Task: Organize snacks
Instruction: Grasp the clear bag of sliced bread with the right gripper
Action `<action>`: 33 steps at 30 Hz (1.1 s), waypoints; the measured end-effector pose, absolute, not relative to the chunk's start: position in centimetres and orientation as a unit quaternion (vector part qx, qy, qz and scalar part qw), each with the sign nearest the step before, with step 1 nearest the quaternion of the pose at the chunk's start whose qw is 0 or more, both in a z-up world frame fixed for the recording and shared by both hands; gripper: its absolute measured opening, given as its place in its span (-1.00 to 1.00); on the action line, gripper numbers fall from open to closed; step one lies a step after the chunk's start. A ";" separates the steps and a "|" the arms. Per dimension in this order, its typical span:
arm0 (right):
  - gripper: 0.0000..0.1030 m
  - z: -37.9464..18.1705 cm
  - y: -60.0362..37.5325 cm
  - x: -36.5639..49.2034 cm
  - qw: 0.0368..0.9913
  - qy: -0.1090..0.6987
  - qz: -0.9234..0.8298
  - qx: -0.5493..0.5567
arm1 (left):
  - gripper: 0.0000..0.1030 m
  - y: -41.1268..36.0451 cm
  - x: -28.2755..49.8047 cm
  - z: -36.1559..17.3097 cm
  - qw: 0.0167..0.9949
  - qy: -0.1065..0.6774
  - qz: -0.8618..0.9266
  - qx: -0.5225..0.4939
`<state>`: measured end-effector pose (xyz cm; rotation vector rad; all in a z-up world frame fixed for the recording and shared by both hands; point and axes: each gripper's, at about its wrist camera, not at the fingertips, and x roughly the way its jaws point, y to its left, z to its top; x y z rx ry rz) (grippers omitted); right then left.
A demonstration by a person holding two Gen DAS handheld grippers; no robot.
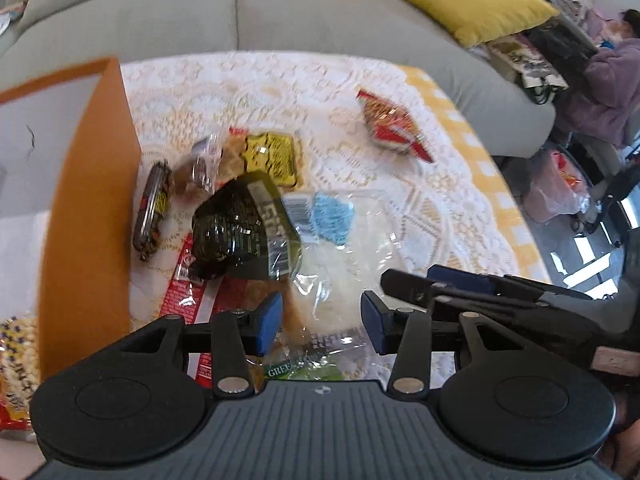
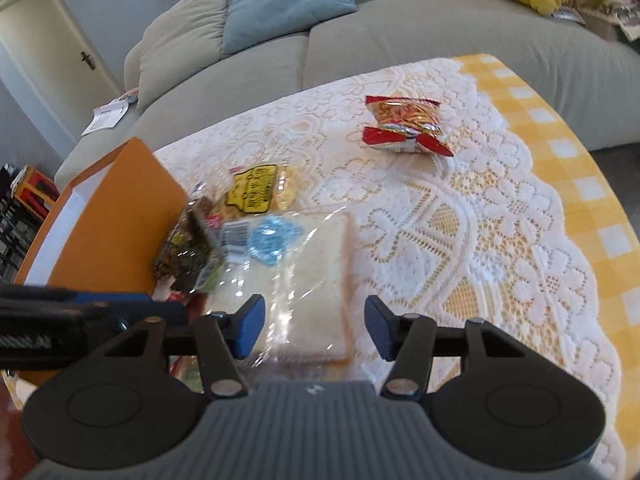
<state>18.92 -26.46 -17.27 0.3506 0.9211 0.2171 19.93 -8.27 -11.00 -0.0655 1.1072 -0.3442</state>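
Lying between right tongs (spread) | bread bag

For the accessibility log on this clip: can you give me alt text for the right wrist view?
The open right claw hovers over a clear-wrapped white bread sandwich on a white lace tablecloth. To its left, a dark green packet and a yellow-labelled snack bag lie beside an orange box. A red snack bag lies apart near a grey sofa.
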 end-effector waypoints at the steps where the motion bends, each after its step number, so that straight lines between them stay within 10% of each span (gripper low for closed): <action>1: 0.07 -17.6 -26.7 19.2 0.873 0.443 0.105 0.173 | 0.02 -8.3 20.1 -11.5 0.833 0.528 -0.161 -0.035; 8: 0.07 -19.7 -27.6 20.7 0.850 0.461 0.127 0.221 | -0.43 -8.3 20.5 -13.0 0.823 0.546 -0.154 -0.037; 28: 0.07 -20.5 -28.8 20.9 0.841 0.453 0.117 0.270 | -0.49 -8.0 21.0 -13.7 0.810 0.568 -0.139 -0.035; 33: -0.31 -20.6 -28.1 20.9 0.838 0.456 0.131 0.268 | -0.50 -8.4 20.9 -13.5 0.813 0.565 -0.139 -0.017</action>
